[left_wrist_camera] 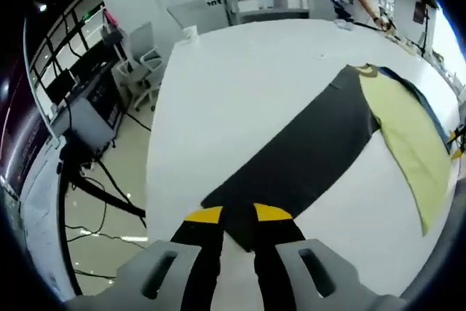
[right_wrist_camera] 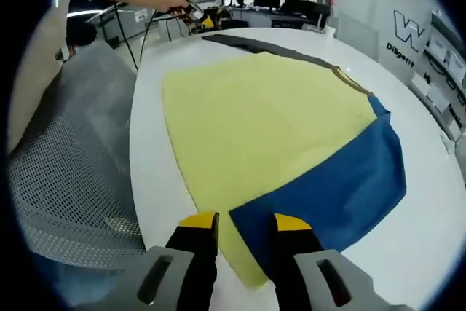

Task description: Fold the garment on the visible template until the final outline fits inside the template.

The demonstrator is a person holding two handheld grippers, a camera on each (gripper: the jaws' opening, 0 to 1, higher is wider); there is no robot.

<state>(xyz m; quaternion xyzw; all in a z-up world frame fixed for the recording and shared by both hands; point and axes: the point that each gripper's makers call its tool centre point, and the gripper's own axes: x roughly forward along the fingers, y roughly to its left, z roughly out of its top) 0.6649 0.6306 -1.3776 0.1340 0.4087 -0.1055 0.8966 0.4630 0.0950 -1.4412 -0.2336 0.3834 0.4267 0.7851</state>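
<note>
The left gripper (left_wrist_camera: 239,218) and right gripper (right_wrist_camera: 246,225) both have jaws apart, straddling edges of the yellow, blue and dark-grey fabric garment (right_wrist_camera: 262,121) on the white round table (left_wrist_camera: 240,85).

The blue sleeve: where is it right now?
In the right gripper view the blue sleeve lies flat on the white table, right of the yellow body panel, its near corner between the right gripper jaws.

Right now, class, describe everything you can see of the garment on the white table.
The garment is a soft, cloth-like top in three colour blocks: a pale yellow body, a blue sleeve and a dark grey sleeve, with a ribbed collar. It lies flat and spread out on the white table. The left gripper stands at the grey sleeve's end and the right gripper at the blue sleeve's end, jaws apart.
</note>
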